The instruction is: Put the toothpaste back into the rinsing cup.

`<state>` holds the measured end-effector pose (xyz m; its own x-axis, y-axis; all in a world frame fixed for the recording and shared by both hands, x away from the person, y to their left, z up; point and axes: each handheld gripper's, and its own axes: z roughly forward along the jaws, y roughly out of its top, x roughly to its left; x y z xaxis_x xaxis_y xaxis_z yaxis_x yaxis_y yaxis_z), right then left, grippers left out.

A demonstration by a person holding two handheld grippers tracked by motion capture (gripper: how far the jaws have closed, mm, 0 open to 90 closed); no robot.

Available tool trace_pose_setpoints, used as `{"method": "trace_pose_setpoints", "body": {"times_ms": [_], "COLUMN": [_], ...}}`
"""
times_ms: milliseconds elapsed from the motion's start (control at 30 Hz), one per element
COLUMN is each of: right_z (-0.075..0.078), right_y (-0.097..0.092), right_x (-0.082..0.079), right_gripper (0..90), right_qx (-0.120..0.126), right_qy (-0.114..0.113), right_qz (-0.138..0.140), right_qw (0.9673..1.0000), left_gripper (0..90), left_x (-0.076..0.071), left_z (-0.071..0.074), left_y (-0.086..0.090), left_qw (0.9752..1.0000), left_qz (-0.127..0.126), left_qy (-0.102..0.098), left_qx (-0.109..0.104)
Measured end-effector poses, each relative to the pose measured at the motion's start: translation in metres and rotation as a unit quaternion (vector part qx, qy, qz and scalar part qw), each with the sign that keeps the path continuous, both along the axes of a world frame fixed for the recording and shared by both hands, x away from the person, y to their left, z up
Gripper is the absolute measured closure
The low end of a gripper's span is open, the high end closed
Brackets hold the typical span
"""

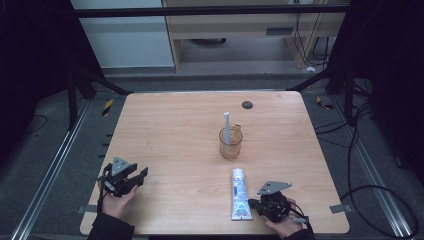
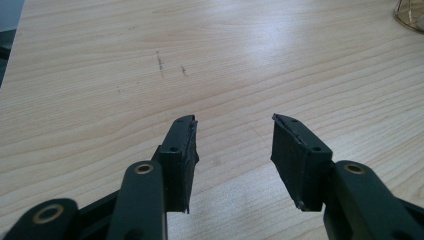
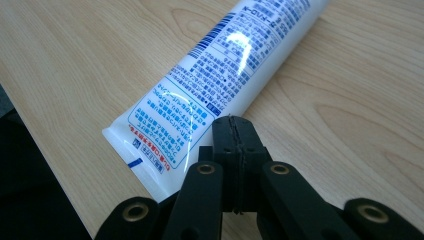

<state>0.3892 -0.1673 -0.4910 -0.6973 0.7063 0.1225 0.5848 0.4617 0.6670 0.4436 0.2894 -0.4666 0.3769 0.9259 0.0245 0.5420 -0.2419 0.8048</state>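
While your right gripper [image 1: 257, 204] sits low at the near right of the pale wooden table [image 1: 170, 130], its jaws are pressed fully together with nothing between them; the right gripper view shows the closed tips [image 3: 234, 125] just over the flat crimped end of the white plastic toothpaste tube with blue print [image 3: 220, 80]. Whether the tips touch the tube cannot be told. From the high view, that tube [image 1: 239, 194] lies flat on the table, lengthwise away from you, its crimped end toward the near edge and its cap end pointing at the clear amber-tinted drinking glass [image 1: 230, 143]. Your right gripper is just beside the tube's near half, on its right. A white toothbrush [image 1: 227, 127] stands upright in the glass, leaning slightly. Your left gripper [image 1: 141, 176] rests at the near left of the table, well apart from tube and glass; the left gripper view shows its jaws parted at a middling width over bare wood [image 2: 234, 145], holding nothing. A small dark round disc [image 1: 247, 104] sits near the far edge.
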Motion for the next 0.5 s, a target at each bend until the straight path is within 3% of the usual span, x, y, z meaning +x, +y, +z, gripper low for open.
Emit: {"method": "trace_pose_setpoints", "body": {"times_ms": [500], "right_z": [-0.001], "right_y": [0.025], "right_x": [0.003], "right_gripper": [90.0], "right_qx": [0.015], "right_qy": [0.0], "right_qz": [0.03], "right_qw": [0.9994], "left_gripper": [51.0], "left_x": [0.001], "left_z": [0.0], "left_y": [-0.001], "left_qw": [1.0], "left_qz": [0.0], "left_qy": [0.001], "left_qx": [0.005]}}
